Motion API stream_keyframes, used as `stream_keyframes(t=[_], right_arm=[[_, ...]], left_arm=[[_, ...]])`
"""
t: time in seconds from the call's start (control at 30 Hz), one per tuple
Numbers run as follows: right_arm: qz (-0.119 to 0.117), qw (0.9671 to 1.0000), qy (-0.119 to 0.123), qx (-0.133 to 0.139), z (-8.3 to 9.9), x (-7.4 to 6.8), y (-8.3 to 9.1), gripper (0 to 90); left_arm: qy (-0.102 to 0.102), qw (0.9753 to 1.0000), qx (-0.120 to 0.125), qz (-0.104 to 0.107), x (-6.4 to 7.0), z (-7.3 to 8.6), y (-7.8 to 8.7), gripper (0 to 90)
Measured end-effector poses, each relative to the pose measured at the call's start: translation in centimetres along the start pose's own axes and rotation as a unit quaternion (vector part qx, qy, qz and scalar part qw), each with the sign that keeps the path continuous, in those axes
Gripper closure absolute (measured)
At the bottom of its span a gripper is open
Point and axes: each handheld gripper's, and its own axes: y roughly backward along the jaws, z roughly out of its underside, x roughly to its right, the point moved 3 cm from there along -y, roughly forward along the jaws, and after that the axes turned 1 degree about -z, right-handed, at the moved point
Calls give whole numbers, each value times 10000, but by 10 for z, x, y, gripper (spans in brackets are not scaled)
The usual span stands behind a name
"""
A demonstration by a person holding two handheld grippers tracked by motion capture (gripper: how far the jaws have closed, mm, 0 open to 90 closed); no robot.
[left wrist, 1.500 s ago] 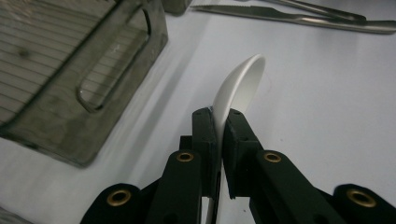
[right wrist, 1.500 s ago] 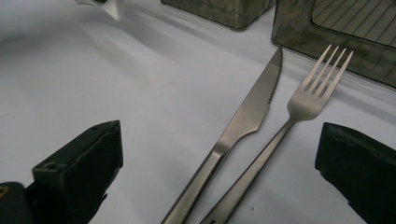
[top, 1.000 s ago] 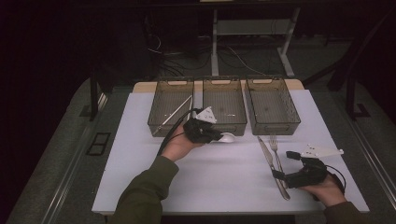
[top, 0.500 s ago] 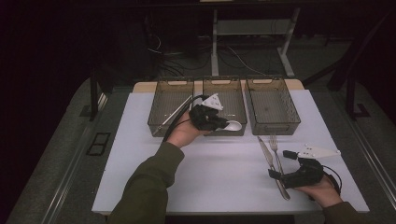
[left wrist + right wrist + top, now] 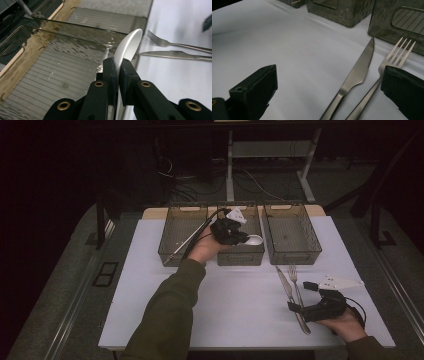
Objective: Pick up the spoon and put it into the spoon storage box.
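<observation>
- White and thin, the spoon (image 5: 128, 46) was pinched on its edge between the two black jaws of the left gripper (image 5: 117, 66), its bowl rising toward the upper middle of the left gripper view.
- In the high view that left gripper (image 5: 231, 231) hung at centre frame above the middle basket (image 5: 240, 256), with the spoon (image 5: 253, 239) poking out to its right over the basket's right side.
- The left basket (image 5: 176, 240) and the right basket (image 5: 295, 251) flanked it.
- At lower right, the right gripper (image 5: 299, 296) rested low on the white table (image 5: 235, 305), jaws spread wide.
- A knife (image 5: 353, 77) and a fork (image 5: 384, 72) lay side by side between those open jaws, neither one gripped.
</observation>
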Motion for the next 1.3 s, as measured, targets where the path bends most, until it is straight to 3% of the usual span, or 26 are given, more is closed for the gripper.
stream_keyframes(t=[0.27,0.4,0.6,0.77,0.8,1.07,1.13,1.3], right_arm=[[-27,10000,-34,0,0,1,2,7],[-28,10000,-37,4,0,1,2,7],[-17,10000,-22,-4,0,1,3,7],[-11,10000,-12,1,1,1,3,7],[-10,10000,-7,-2,1,2,3,7],[-15,10000,2,-13,1,2,3,7],[-17,10000,10,-13,1,1,3,7],[-15,10000,-2,-18,1,2,3,7]], left_arm=[[175,9998,-30,-56,-12,6,-17,835],[74,9997,-199,-132,-14,10,-26,835],[136,9989,-437,-141,-14,16,-39,835],[234,9984,-498,-142,-13,18,-46,835],[172,9982,-559,-145,-14,19,-47,835],[291,9963,-808,-93,-9,23,-54,831],[374,9962,-787,-71,-8,23,-56,831],[342,9957,-855,-83,-9,24,-55,823]])
